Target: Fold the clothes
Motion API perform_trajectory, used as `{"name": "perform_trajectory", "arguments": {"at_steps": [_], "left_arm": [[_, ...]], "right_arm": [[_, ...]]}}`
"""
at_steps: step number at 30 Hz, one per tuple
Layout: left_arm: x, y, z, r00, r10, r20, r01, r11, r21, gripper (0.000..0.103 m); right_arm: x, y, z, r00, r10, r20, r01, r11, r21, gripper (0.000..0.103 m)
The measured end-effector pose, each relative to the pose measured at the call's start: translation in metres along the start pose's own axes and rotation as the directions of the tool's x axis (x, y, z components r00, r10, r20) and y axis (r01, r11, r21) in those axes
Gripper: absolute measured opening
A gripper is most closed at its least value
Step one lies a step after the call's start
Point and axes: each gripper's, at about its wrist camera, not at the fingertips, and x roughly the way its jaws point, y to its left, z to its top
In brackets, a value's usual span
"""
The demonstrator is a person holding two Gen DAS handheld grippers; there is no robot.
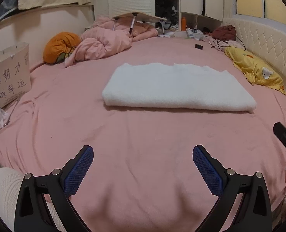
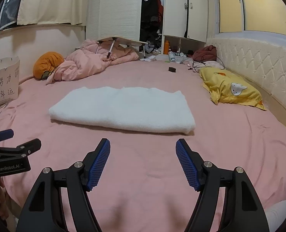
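Where the cloth was: The white fluffy cloth (image 1: 178, 86) lay flat in the middle of the pink bed sheet (image 1: 135, 139), well past both grippers.

What was done: The cloth was already folded over into a thick, neat pad. A soft rounded fold ran along the near side, and the far edge was a bit wavy.

What was left: It looked like one more fold could make it smaller, maybe end to end. I could not tell if that was wanted.

Which way it pointed: The long side ran left to right across the bed. The short side ran from near to far. The right end sat a little closer to the yellow pillow (image 1: 258, 71).

Left gripper (image 1: 143, 171): Its blue fingers (image 1: 79, 171) stood wide apart and held nothing. It hung over bare sheet, short of the cloth.

Right gripper (image 2: 143, 165): Its fingers were spread apart too, with nothing between them. It was also short of the cloth and not touching it.
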Motion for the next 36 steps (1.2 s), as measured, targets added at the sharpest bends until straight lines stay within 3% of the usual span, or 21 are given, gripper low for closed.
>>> {"name": "perform_trajectory", "arguments": {"at_steps": [18,21,27,33,36], "left_arm": [[0.017,0.023,0.003,0.999,-0.024,-0.046,0.019,0.994,-0.112,0.103],[0.021,0.022,0.004,0.998,-0.012,-0.054,0.006,0.994,-0.109,0.103],[0.032,0.019,0.004,0.994,0.082,-0.075,-0.087,0.994,-0.064,0.103],[0.052,0.028,0.005,0.991,0.037,-0.129,-0.051,0.993,-0.103,0.103],[0.06,0.035,0.008,0.99,0.056,-0.131,-0.073,0.99,-0.124,0.103]], "right_arm": [[0.015,0.005,-0.007,0.999,0.018,-0.05,-0.018,1.0,-0.005,0.071],[0.02,0.005,-0.008,0.998,0.024,-0.059,-0.024,1.0,0.002,0.071],[0.035,0.004,-0.012,0.995,0.031,-0.095,-0.029,0.999,0.024,0.071],[0.054,-0.006,-0.015,0.989,0.043,-0.139,-0.031,0.996,0.085,0.071],[0.059,-0.012,-0.016,0.99,0.041,-0.139,-0.025,0.993,0.116,0.071]]}}
